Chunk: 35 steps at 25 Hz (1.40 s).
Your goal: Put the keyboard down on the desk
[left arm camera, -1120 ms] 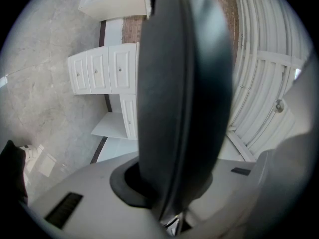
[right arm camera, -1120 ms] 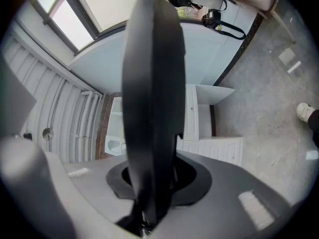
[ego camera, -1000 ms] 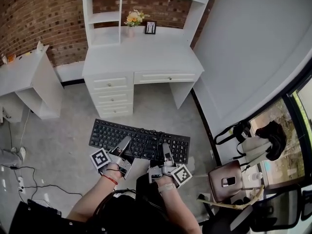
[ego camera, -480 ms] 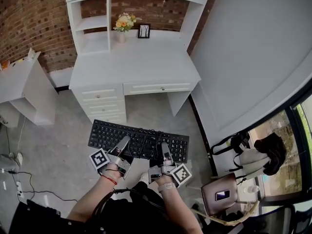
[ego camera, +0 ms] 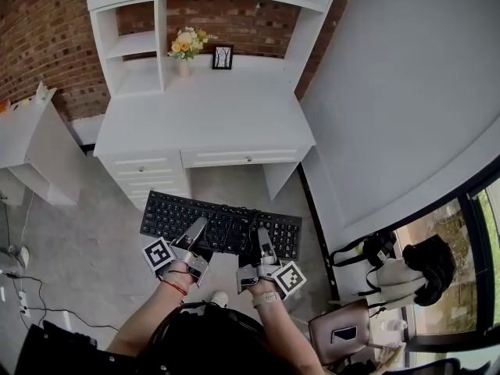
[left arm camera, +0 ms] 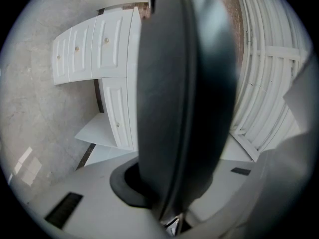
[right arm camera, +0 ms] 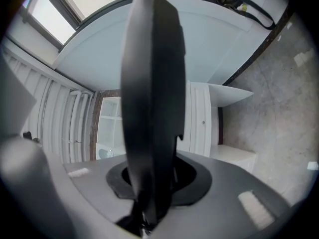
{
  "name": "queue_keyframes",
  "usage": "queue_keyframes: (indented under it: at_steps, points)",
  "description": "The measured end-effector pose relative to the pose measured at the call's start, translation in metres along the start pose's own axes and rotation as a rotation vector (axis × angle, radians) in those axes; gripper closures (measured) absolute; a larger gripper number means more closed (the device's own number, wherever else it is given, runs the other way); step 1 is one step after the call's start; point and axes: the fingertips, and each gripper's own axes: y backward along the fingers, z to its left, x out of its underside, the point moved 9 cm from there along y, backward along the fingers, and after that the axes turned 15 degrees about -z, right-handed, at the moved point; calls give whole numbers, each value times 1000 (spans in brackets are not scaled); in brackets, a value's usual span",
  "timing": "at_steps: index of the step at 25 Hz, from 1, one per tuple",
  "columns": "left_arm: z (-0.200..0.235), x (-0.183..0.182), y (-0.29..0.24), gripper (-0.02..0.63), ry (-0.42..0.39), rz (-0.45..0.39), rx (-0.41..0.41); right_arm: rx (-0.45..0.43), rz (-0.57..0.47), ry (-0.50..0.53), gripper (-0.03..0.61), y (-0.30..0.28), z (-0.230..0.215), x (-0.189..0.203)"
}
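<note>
Head view: nearest, at the bottom edge, the person's forearms reach forward, the left hand (ego camera: 179, 273) wearing a red wristband and the right hand (ego camera: 263, 289) beside it. Each carries a gripper with a marker cube. The left gripper (ego camera: 198, 226) and the right gripper (ego camera: 261, 236) both bite the near long edge of the black keyboard (ego camera: 168, 213), the left about mid-length and the right toward the right-hand end. In the left gripper view the keyboard (left arm camera: 184, 98) stands edge-on as a dark slab filling the middle, with the jaws narrowed onto it; the right gripper view shows the same dark slab (right arm camera: 152, 93) clamped between that gripper's jaws. The keyboard lies roughly level, keys up, over the grey floor (ego camera: 78, 233), just short of the desk and not on it. To the right, near the person, a brown bag (ego camera: 340, 333) sits by the window. Beyond the keyboard are the white drawers (ego camera: 148, 166) on the left side of the desk (ego camera: 203, 108), with the knee space to their right. At the back of the desk top stand a vase of flowers (ego camera: 182, 47) and a small picture frame (ego camera: 223, 56) just beside it, under white shelves. Behind everything runs a brick wall (ego camera: 39, 37), and a second white table (ego camera: 31, 143) sits off to the left.
</note>
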Motion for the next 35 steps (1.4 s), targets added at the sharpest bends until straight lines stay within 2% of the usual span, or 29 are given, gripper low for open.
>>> queue_keyframes:
  at_steps: [5,19,35]
  points:
    - [5,11,-24,537,1,-14,4,-4,22,7,495,-24,-6,-18]
    - [23,12,-68,537,5,-28,-35,33,38,-9,495,-69,-26,-31]
    - [28,-20,-185,537,14,-55,-46,46,82,-7,495,-198,-34,-33]
